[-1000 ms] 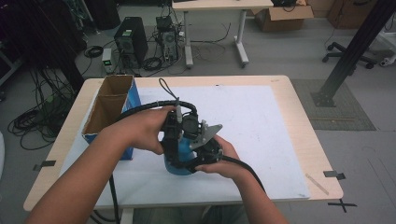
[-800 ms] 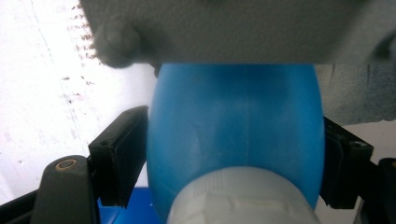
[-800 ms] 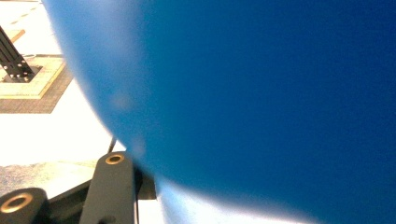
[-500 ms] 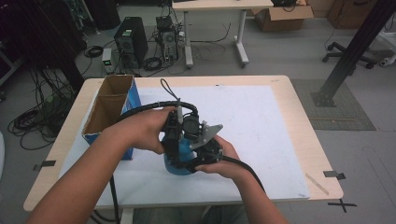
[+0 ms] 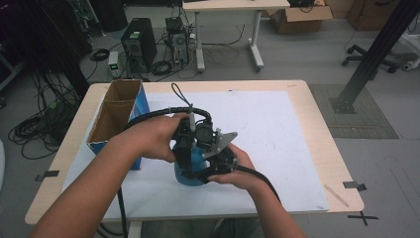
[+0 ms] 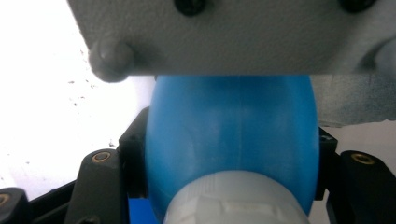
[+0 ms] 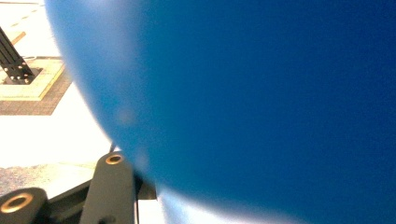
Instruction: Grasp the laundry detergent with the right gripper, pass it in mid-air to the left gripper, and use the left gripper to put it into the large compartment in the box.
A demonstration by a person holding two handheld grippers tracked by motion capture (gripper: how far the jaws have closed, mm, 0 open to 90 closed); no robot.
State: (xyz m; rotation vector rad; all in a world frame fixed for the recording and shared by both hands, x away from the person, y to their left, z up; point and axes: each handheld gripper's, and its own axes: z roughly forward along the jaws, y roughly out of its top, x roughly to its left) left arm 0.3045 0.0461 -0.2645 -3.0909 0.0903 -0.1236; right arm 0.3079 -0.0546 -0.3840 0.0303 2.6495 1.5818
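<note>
Almost nothing is changed since a second ago: the round blue plastic bottle with a white cap is kept clamped by the left gripper at the table's 6 o'clock, while the right gripper is pressed against it, grip not discernible, so a cap-handling step is judged ongoing.

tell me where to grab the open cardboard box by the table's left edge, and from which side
Probably one long side wall of the cardboard box, from straight above, one jaw inside and one outside. It stands upright with its top open and a divider across the middle, so the thin walls are exposed. It looks too wide to span whole.
</note>
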